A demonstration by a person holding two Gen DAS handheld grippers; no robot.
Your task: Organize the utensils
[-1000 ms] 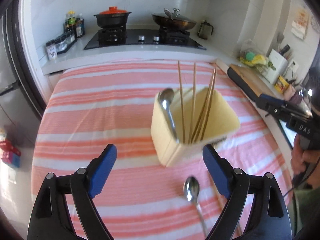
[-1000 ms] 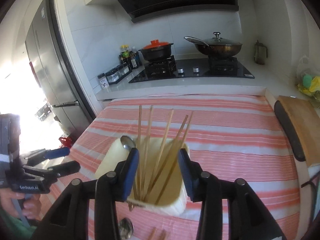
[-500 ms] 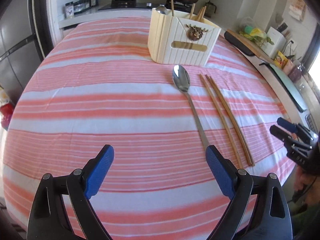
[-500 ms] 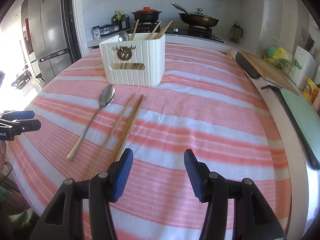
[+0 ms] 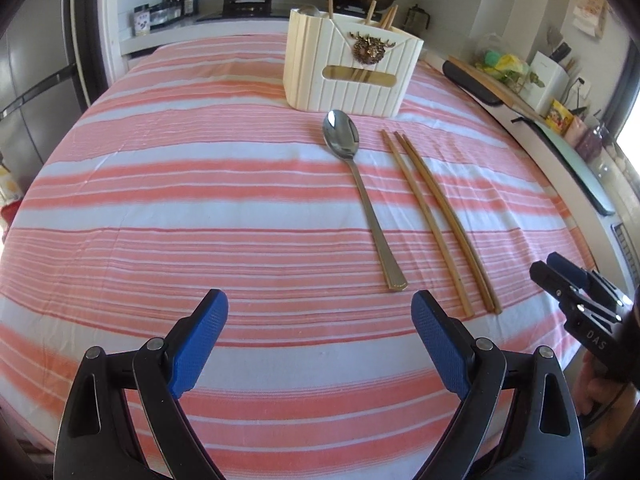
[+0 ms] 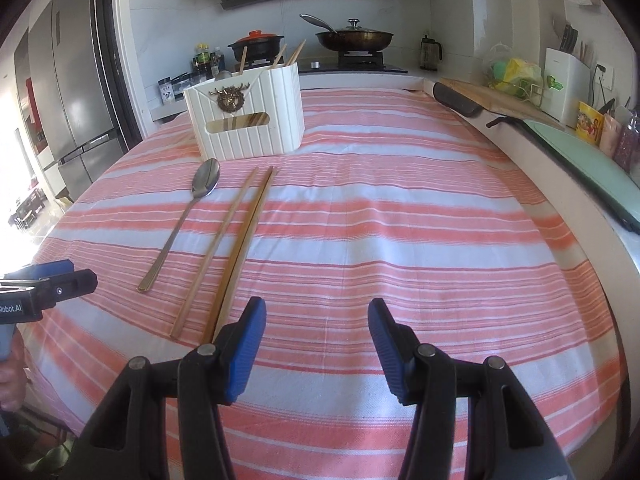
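Left gripper (image 5: pixel 319 312) fingers apart, empty; right gripper (image 6: pixel 316 322) same. "DAS" is printed on the right gripper at right edge of left view; "Robot.AI" on the left gripper at left edge of right view. Spoon (image 5: pixel 360 192) and chopsticks (image 5: pixel 438 220) lie mid-frame on the striped cloth (image 5: pixel 180 200), below the cream holder (image 5: pixel 352 68). Bare cloth lower left.

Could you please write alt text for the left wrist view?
A spoon and two chopsticks lie side by side on a striped tablecloth, before a white utensil holder. The open left gripper hovers nearest; the right gripper shows at the edge.
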